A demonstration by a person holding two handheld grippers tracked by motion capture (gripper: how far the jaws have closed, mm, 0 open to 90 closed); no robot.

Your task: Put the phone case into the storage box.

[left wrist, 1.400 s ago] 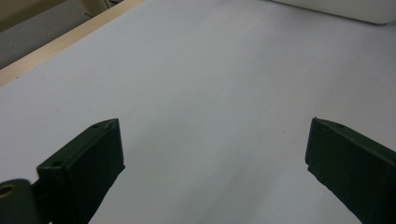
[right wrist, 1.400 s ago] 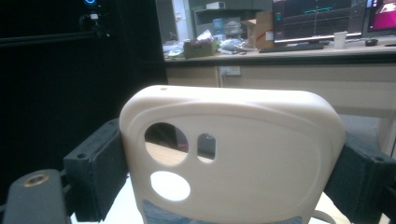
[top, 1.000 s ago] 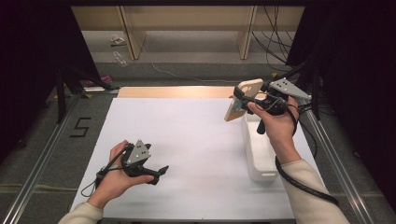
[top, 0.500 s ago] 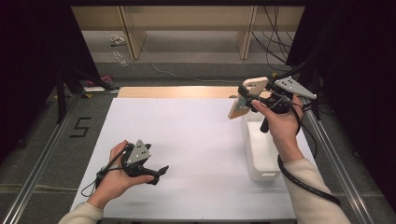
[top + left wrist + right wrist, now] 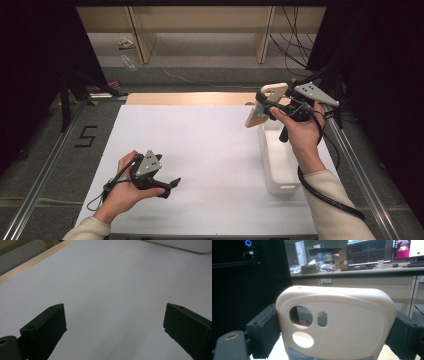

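My right gripper (image 5: pixel 266 102) holds a cream phone case (image 5: pixel 259 117) in the air above the far end of a white bin (image 5: pixel 276 167). In the right gripper view the case (image 5: pixel 342 322) stands upright, its camera cut-outs toward the lens, and both black jaws press on its sides, so the right gripper (image 5: pixel 337 336) is shut on it. My left gripper (image 5: pixel 170 188) rests low over the white table top (image 5: pixel 200 145) at the near left. In the left gripper view the left gripper (image 5: pixel 115 327) is wide open with nothing between its jaws.
The white bin (image 5: pixel 180 245) lies lengthwise along the table's right side. A wooden strip (image 5: pixel 190 98) borders the far edge. Metal rails (image 5: pixel 47 165) run down both sides of the table, and cables (image 5: pixel 325 195) trail from the grippers.
My right gripper has drifted slightly up and to the right with the phone case. The left gripper has stayed put.
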